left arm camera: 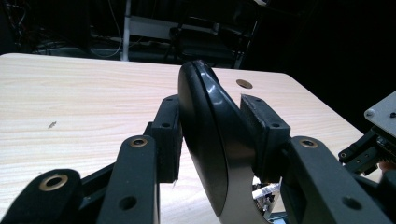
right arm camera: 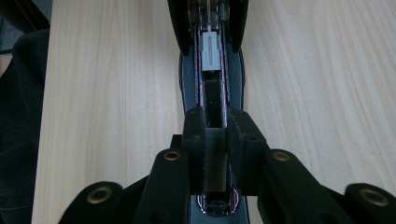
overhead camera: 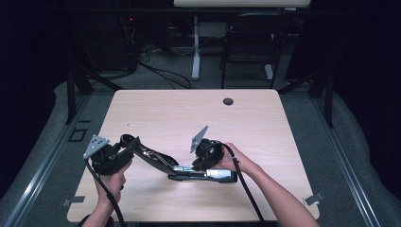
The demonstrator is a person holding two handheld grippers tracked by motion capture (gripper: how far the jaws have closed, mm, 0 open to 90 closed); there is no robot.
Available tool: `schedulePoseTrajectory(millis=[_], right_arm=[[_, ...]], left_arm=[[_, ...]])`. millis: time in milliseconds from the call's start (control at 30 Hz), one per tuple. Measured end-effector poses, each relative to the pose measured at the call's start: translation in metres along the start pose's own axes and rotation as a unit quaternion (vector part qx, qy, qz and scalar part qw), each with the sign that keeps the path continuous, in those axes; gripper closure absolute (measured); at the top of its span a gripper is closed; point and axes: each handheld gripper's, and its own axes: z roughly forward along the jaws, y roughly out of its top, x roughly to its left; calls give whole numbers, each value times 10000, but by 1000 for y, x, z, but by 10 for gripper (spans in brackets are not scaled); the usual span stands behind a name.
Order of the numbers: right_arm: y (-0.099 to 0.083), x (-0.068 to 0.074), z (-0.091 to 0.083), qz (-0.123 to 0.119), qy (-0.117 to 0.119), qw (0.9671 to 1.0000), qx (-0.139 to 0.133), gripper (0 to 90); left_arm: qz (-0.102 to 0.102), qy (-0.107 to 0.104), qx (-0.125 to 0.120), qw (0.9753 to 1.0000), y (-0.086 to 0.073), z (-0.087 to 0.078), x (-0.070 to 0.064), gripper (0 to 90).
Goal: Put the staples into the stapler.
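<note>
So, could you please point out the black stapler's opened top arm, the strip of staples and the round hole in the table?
black stapler's top arm (left arm camera: pixel 205 140), left gripper view, curved outer shell.
strip of staples (right arm camera: pixel 215 165), right gripper view, ridged middle.
round table hole (overhead camera: pixel 228 101), high view, centre.

The table (overhead camera: pixel 156 109) is light wood with thin streaks running along it. It has one small dark round hole (overhead camera: pixel 228 101). The stapler (overhead camera: pixel 189 171) is black, with a shiny silver end. Inside it, in the right gripper view, there is a light grey piece (right arm camera: pixel 210 51) and thin red and blue lines. The left gripper (overhead camera: pixel 124 150) is black with a grey plate on top. The right gripper (overhead camera: pixel 201 163) is black too, and its plate is grey. Its screw holes have gold rings. The cables are black. The floor (overhead camera: pixel 359 156) is grey.
</note>
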Motion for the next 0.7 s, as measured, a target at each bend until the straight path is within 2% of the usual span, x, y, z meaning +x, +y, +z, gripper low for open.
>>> schedulePoseTrajectory(millis=[33, 333, 400, 600, 700], right_arm=[[0, -1, -1, -50, -10, 10000, 30, 782], [0, 0, -3, -13, -32, 9999, -104, 782], [0, 0, -4, -43, -97, 9999, -68, 782], [-2, -1, -2, -12, -52, 10000, -32, 782], [-1, -1, -2, -76, -74, 9999, 8, 781]], left_arm=[[3, 2, 0, 10000, 0, 0, 0, 608], [3, -1, 2, 10000, 0, 0, 0, 609], [1, 2, 2, 10000, 0, 0, 0, 608], [3, -3, 4, 10000, 0, 0, 0, 609], [5, -5, -8, 10000, 0, 0, 0, 608]])
